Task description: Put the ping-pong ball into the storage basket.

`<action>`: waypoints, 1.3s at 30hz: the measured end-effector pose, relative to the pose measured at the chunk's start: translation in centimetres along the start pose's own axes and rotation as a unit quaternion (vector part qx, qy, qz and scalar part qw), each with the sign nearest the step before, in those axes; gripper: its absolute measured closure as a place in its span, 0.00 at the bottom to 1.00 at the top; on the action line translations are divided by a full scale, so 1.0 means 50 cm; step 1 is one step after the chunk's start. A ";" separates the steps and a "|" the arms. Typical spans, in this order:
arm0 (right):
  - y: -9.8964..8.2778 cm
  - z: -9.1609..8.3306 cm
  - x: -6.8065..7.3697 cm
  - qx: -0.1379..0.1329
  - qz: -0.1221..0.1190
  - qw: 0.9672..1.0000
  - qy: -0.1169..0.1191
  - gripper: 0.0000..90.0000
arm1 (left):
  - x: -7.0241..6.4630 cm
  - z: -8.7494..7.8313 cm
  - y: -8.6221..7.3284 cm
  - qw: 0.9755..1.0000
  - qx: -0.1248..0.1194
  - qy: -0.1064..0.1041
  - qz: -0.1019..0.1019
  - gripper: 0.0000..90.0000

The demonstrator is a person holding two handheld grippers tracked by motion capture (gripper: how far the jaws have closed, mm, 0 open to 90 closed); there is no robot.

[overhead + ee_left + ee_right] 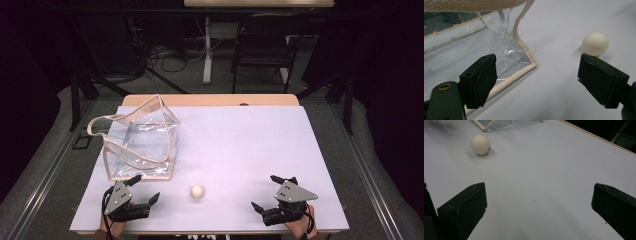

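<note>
cream ball [197, 191], clear beige-trimmed bag [140, 142]

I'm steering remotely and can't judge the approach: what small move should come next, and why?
Probably slide the left gripper sideways toward the egg until it sits between the open jaws. The egg lies loose on the table, nearer this gripper than the right gripper, and in the left gripper view it lies just beyond one jaw, beside the clear bag.
</note>
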State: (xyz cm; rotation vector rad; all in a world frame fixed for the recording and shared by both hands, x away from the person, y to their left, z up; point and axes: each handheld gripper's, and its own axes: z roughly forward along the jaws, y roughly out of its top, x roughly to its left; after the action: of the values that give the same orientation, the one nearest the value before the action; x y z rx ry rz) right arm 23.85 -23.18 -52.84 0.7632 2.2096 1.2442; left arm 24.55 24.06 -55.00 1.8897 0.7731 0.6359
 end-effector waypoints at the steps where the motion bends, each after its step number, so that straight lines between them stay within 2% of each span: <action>1: 0.001 0.001 0.002 0.002 0.001 1.000 0.001 0.00 | 0.000 0.000 0.000 1.000 0.002 -0.001 0.002 0.18; 6: 0.011 0.008 0.007 0.006 -0.001 1.000 0.004 0.00 | 0.002 -0.004 -0.002 1.000 0.002 0.000 0.000 0.18; 13: 0.023 0.030 0.016 0.018 -0.006 1.000 0.024 0.00 | 0.001 0.002 -0.002 1.000 0.005 0.000 -0.001 0.18; 26: 0.047 0.055 0.036 0.017 -0.008 0.999 0.042 0.00 | 0.001 0.002 -0.002 1.000 0.005 -0.002 0.004 0.18; 39: 0.063 0.077 0.047 0.020 -0.009 0.999 0.047 0.00 | 0.000 0.000 -0.002 1.000 0.004 0.001 0.007 0.18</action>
State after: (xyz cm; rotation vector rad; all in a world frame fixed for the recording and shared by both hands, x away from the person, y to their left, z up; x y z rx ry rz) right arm 25.36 -17.93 -52.21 0.7124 2.3189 1.2547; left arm 24.57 24.09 -55.07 1.9047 0.7641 0.6439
